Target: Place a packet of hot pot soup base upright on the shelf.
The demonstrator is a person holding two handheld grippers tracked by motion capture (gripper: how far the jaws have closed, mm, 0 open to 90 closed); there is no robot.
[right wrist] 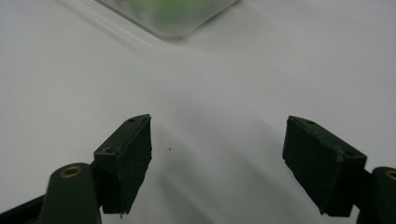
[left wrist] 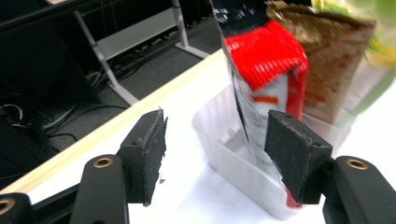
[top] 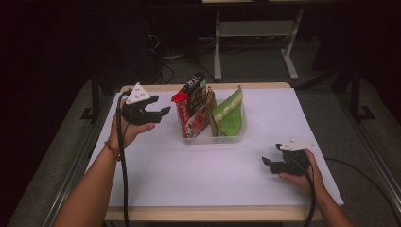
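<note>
1. The table [top: 198, 179] carries a white sheet, and near its far middle stands a clear plastic bin [top: 213, 135] packed with upright snack packets.
2. In the bin, from left to right in the high view, stand a red-and-white packet [top: 182, 113], a dark packet behind it, a brown one and a green pouch [top: 229, 113]. All stand on end, so their long axes run up and down.
3. The left gripper [top: 158, 105] hovers just left of the bin at about the height of the packets' tops, pointing across at them. It is much the nearer gripper: the red-and-white packet [left wrist: 266, 70] lies straight ahead of it and slightly to the side of its right pad.
4. Its jaws are spread with nothing between the pads; the bin's corner [left wrist: 210, 135] shows through the gap.
5. The right gripper [top: 269, 163] rests low on the table's near right, well apart from the bin, jaws spread wide and empty over bare white sheet.
</note>
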